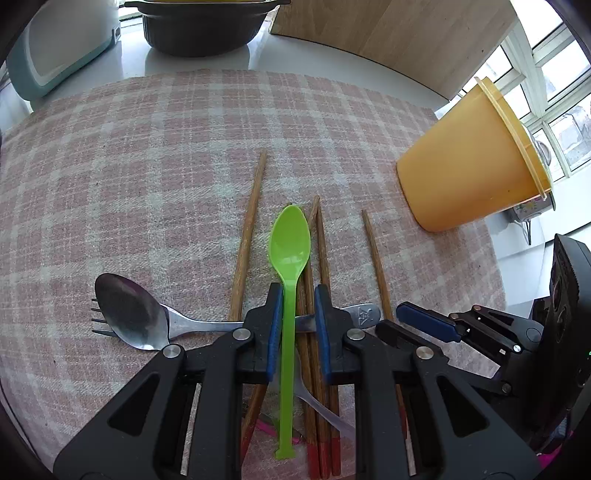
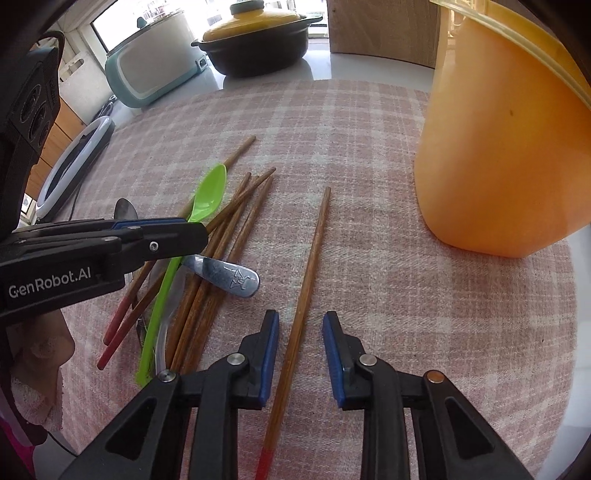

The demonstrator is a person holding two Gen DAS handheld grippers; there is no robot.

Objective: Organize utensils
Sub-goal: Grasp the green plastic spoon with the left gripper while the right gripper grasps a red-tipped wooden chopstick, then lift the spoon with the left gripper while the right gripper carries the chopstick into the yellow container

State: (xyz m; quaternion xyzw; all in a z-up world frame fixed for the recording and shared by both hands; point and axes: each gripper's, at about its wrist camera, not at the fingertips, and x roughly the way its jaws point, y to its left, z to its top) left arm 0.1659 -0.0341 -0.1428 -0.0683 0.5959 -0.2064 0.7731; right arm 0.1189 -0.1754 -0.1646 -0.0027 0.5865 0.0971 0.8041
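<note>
On the plaid cloth (image 1: 147, 166) lies a heap of utensils. A green plastic spoon (image 1: 290, 240) rests on several red-tipped wooden chopsticks (image 2: 236, 221). My left gripper (image 1: 297, 295) straddles its neck, jaws narrowly apart; the left pad is against the handle and a gap shows at the right pad. A metal spoon (image 1: 129, 314) lies crosswise over a fork. One chopstick (image 2: 306, 277) lies alone. My right gripper (image 2: 301, 317) is open around it, neither pad touching. A tall orange cup (image 2: 498, 147) stands upright at the right. Each gripper also shows side-on: the right gripper (image 1: 395, 317), the left gripper (image 2: 199, 232).
A black pot with a yellow lid (image 2: 255, 40), a teal appliance (image 2: 147, 70) and a wooden board (image 2: 380, 26) stand behind the cloth. A white ring light (image 2: 74, 155) lies off its left edge. Bare cloth stretches between the lone chopstick and the cup.
</note>
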